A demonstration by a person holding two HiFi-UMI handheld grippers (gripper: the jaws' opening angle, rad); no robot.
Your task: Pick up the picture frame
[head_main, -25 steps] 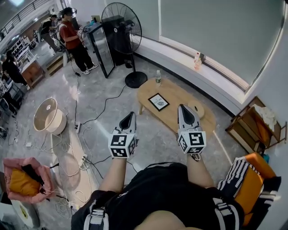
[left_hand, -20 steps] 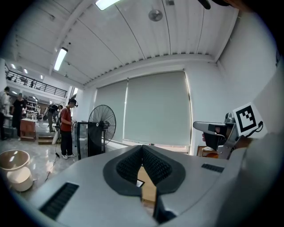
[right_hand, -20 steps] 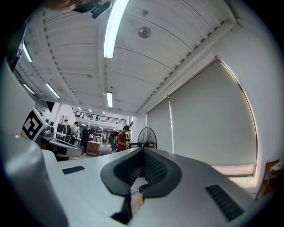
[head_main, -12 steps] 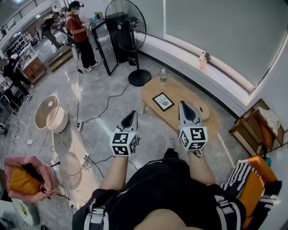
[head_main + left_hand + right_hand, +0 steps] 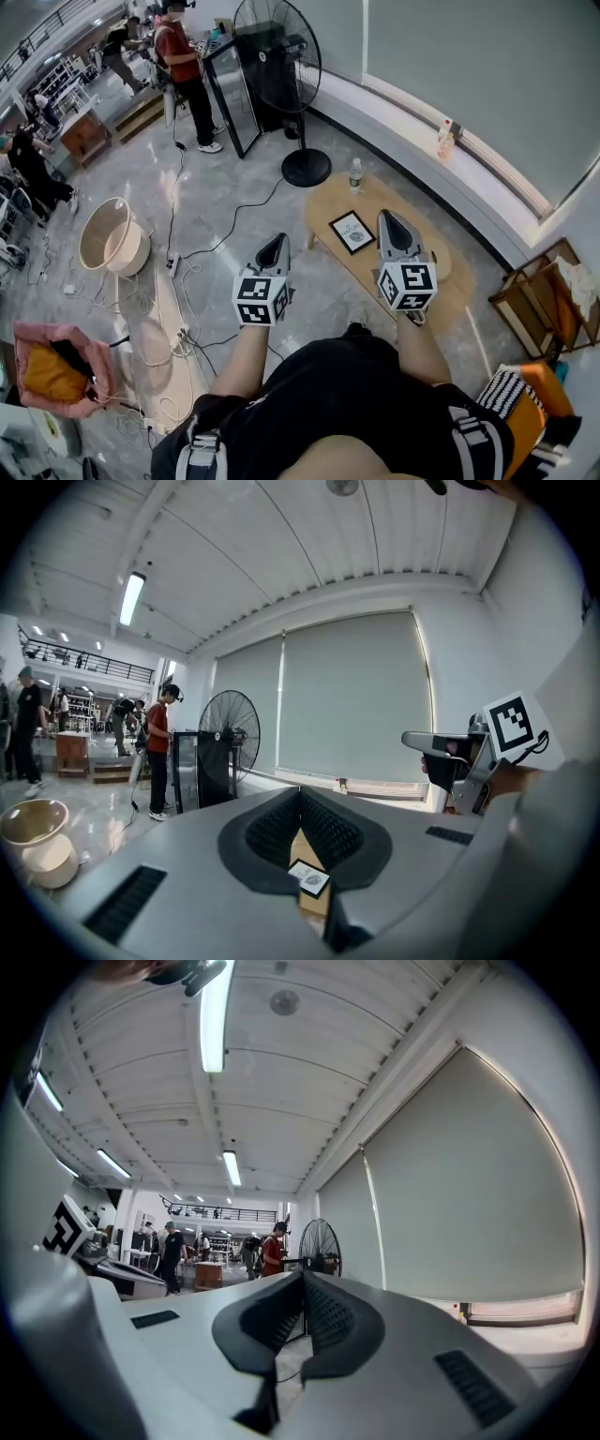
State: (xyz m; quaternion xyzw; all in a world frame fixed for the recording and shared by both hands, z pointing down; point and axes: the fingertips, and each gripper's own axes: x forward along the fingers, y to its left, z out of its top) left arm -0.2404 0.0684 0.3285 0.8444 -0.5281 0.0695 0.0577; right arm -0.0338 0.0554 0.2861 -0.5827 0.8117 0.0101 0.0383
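Note:
A black picture frame (image 5: pixel 353 232) with a white print lies flat on a low oval wooden table (image 5: pixel 431 281). In the left gripper view the picture frame (image 5: pixel 308 878) shows small through the notch below the jaws. My left gripper (image 5: pixel 278 240) is shut and empty, held over the floor to the left of the table. My right gripper (image 5: pixel 387 217) is shut and empty too, hovering above the table just right of the frame. Neither touches the frame. The left gripper (image 5: pixel 300 790) and the right gripper (image 5: pixel 302 1275) both point out level into the room.
A clear bottle (image 5: pixel 355 175) stands at the table's far end. A black floor fan (image 5: pixel 278 66) and a black cabinet (image 5: pixel 232 97) stand beyond it. Cables (image 5: pixel 178 328) and a round pale fan (image 5: pixel 111 246) lie on the floor at left. Wooden shelves (image 5: pixel 544 309) stand at right. People stand far off.
The whole view has shifted toward the table: table and frame sit nearer and lower right in the picture. Both grippers stay shut and side by side, the right one now over the table.

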